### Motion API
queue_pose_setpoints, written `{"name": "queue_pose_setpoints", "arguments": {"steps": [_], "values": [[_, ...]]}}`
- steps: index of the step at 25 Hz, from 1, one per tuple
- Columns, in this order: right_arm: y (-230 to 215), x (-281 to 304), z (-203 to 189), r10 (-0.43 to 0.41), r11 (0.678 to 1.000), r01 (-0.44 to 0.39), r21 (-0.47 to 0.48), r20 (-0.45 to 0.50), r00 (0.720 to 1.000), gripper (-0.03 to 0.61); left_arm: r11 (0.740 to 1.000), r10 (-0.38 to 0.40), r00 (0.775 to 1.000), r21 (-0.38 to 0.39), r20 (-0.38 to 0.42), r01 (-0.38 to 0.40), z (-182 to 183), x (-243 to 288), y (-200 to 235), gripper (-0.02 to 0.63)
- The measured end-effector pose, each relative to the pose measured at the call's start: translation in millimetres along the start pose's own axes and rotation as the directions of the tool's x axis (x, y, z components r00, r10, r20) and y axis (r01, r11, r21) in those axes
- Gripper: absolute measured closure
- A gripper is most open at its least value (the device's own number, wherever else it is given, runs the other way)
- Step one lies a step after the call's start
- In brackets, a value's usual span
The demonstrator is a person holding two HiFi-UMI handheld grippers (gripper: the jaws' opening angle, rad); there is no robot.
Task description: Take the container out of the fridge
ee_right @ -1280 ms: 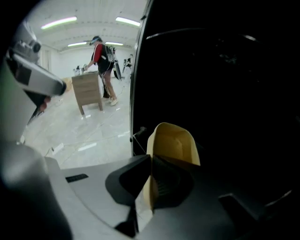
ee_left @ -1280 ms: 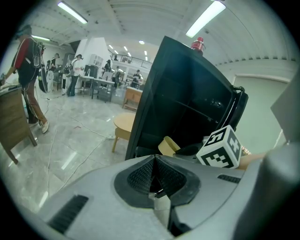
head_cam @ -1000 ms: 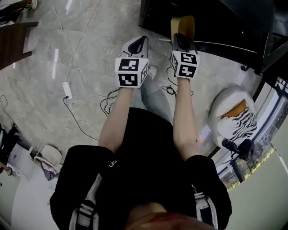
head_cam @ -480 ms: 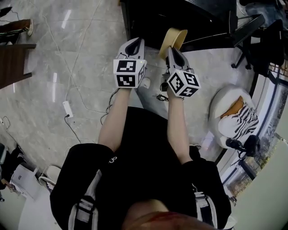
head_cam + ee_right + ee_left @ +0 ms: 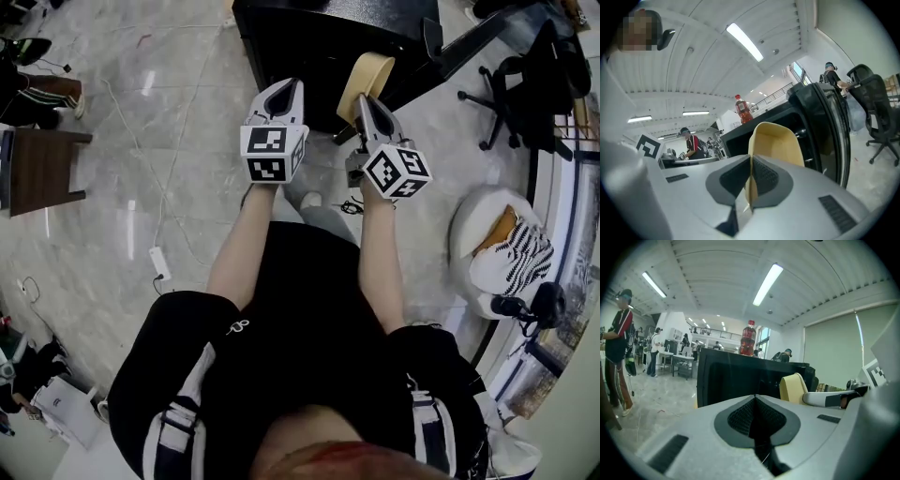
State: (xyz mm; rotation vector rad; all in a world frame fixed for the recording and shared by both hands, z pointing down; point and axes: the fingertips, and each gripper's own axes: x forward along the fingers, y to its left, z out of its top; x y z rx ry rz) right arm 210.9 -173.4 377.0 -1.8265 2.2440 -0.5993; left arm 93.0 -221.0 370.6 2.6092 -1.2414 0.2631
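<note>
Container (image 5: 367, 77) now aslant, long axis forward

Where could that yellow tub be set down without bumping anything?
The right gripper grips the tub. Barest is the floor between the brown table and the black fridge. Crowded: cables by the feet, the office chair and white seat on the right.

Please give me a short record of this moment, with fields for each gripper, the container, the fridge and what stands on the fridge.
left gripper: jaws together, nothing between them
right gripper: jaws closed on the container at its rim
container: pale yellow, held on edge in front of the fridge
fridge: black, door open
on top of fridge: red bottle
</note>
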Motion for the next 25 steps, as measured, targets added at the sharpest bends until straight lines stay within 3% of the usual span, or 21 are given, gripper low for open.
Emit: {"name": "queue_pose_setpoints", "arguments": {"steps": [6,25], "values": [[12,1,21,0.026,0.999,-0.024,-0.046,0.041,0.999,0.56,0.999,-0.013,0.999,0.032,0.053,0.012,27,-2,-7,0.604],[14,-1,35,0.04,0.997,-0.036,-0.067,0.061,0.997,0.56,0.999,-0.035,0.995,0.026,0.091,0.033,43,-4,-16,0.604]]}}
